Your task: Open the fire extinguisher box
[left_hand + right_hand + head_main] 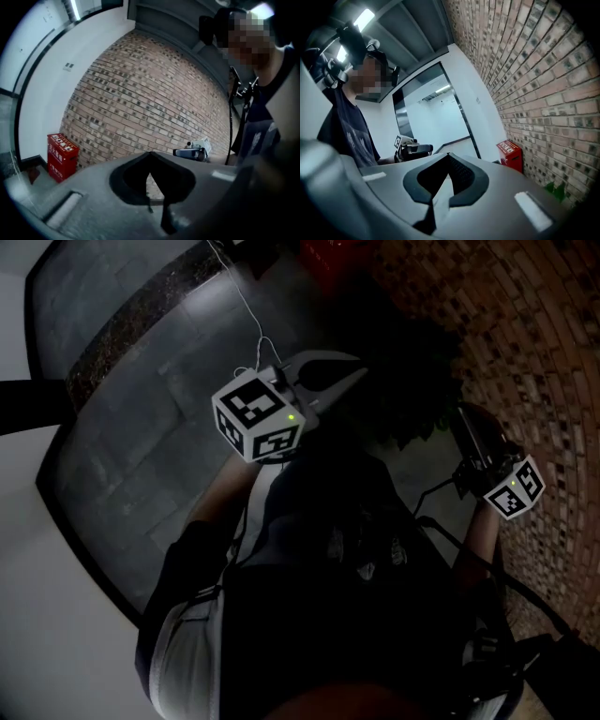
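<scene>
Red box stands on the floor at the foot of the brick wall, close to the corner with the white wall. Upright, long axis vertical. Back to the bricks, printed front facing out into the room. Looks closed; contents not visible. From the head view it is only a dim red patch at the top edge, well ahead of both grippers.

Left gripper: jaws clenched tip to tip, nothing between them, well apart from the box. Right gripper: jaws likewise pressed together, empty. Both are held out in front of the person. Green plant at the wall's foot, nearer than the box.
</scene>
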`<action>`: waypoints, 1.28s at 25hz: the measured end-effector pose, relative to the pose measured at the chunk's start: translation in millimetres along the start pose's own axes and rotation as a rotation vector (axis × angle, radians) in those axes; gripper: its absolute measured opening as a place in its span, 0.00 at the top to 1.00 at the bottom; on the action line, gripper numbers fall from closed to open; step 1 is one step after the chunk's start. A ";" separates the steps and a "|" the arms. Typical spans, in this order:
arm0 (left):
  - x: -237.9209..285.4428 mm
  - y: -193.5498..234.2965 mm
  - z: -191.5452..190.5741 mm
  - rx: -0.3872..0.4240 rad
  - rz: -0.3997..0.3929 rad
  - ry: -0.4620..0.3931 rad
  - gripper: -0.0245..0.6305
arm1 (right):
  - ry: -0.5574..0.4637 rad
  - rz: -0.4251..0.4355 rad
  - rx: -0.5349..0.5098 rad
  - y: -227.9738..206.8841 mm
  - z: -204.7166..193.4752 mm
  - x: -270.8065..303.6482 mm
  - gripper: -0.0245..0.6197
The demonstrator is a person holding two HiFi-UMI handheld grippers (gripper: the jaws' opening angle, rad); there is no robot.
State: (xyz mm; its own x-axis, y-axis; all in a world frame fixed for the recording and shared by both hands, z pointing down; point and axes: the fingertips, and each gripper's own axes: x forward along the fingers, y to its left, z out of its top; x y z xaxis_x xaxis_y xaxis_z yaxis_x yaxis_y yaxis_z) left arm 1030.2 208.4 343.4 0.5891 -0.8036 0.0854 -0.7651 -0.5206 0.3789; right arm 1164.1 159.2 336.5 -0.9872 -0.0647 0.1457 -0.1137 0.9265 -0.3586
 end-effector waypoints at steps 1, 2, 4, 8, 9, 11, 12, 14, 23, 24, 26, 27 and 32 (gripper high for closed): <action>-6.3 12.2 5.5 -0.018 0.031 -0.030 0.96 | 0.003 0.007 -0.006 -3.7 0.8 3.7 0.96; -13.4 26.1 12.7 -0.036 0.064 -0.061 0.96 | 0.004 0.013 -0.008 -8.5 1.1 6.8 0.96; -30.5 57.6 34.0 -0.069 0.143 -0.126 0.96 | -0.005 0.024 0.005 -20.4 1.8 11.7 0.96; -63.5 110.0 89.5 -0.095 0.303 -0.253 0.96 | -0.055 0.033 0.049 -52.4 10.3 14.1 0.96; -69.4 116.6 97.3 -0.090 0.334 -0.269 0.96 | -0.062 0.039 0.051 -57.8 12.3 13.3 0.96; -75.7 123.8 104.8 -0.067 0.388 -0.277 0.96 | -0.074 0.056 0.050 -66.4 13.8 11.2 0.96; -75.3 125.7 106.6 -0.050 0.410 -0.271 0.96 | -0.080 0.066 0.055 -71.2 13.5 10.5 0.96; -66.9 127.7 109.1 -0.012 0.444 -0.242 0.96 | -0.090 0.091 0.082 -82.2 11.7 10.8 0.96; -50.5 139.3 101.7 0.005 0.510 -0.160 0.96 | -0.076 0.249 0.091 -88.5 21.8 48.0 0.96; -52.9 140.9 102.6 0.002 0.512 -0.167 0.96 | -0.076 0.260 0.088 -85.8 23.6 52.6 0.96; -55.1 147.0 105.0 0.014 0.513 -0.163 0.96 | -0.081 0.284 0.104 -82.7 25.5 63.0 0.96; -55.2 152.6 107.1 0.026 0.512 -0.152 0.96 | -0.085 0.295 0.120 -82.9 26.0 69.2 0.96; -71.4 199.1 116.5 0.026 0.525 -0.150 0.96 | -0.032 0.320 0.149 -93.0 33.3 115.1 0.96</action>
State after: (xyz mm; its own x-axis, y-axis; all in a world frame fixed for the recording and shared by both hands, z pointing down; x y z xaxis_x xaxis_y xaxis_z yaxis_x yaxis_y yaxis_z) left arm 805.5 128.5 305.3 0.0838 -0.9887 0.1243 -0.9536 -0.0434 0.2979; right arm 1057.3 53.3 355.9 -0.9782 0.2062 -0.0237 0.1890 0.8379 -0.5121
